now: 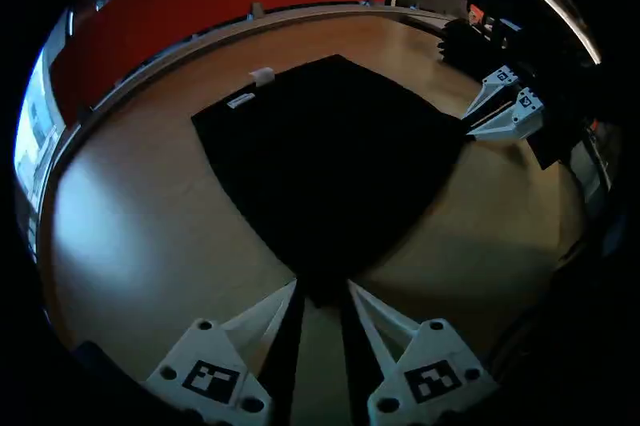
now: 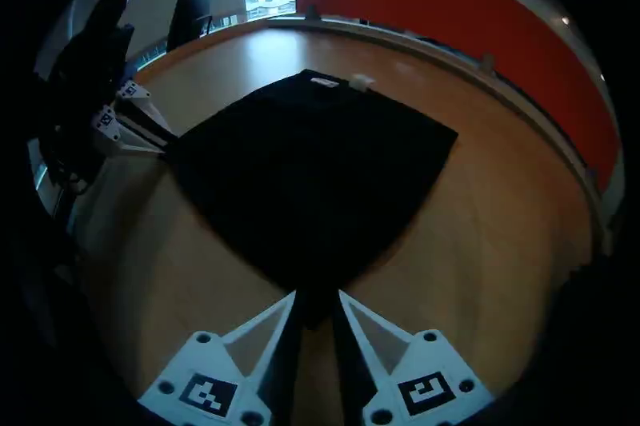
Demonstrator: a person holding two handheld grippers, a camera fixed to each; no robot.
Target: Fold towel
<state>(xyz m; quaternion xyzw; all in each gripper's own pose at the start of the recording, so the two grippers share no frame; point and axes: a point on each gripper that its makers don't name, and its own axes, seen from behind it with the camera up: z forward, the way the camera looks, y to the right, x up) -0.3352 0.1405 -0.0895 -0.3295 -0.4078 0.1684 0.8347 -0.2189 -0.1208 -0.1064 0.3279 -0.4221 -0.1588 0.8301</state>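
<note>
Left hand-held gripper (image 1: pixel 322 294), right hand-held gripper (image 2: pixel 318 298), each astride one towel (image 1: pixel 336 162) corner (narrowly parted, grip unclear)

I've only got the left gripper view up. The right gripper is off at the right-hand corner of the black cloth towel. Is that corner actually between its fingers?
Observer: Yes. In the right gripper view, a corner of the black cloth towel lies between the fingers of the right gripper, with the jaws apart and not pinching.
Operator: How deep is it in?
Observer: Only the tip. The bare wooden table shows between the fingers behind it.
Operator: Anything near my side I'm missing?
Observer: Two black office chairs stand past the table edge, beyond the left gripper.
</note>
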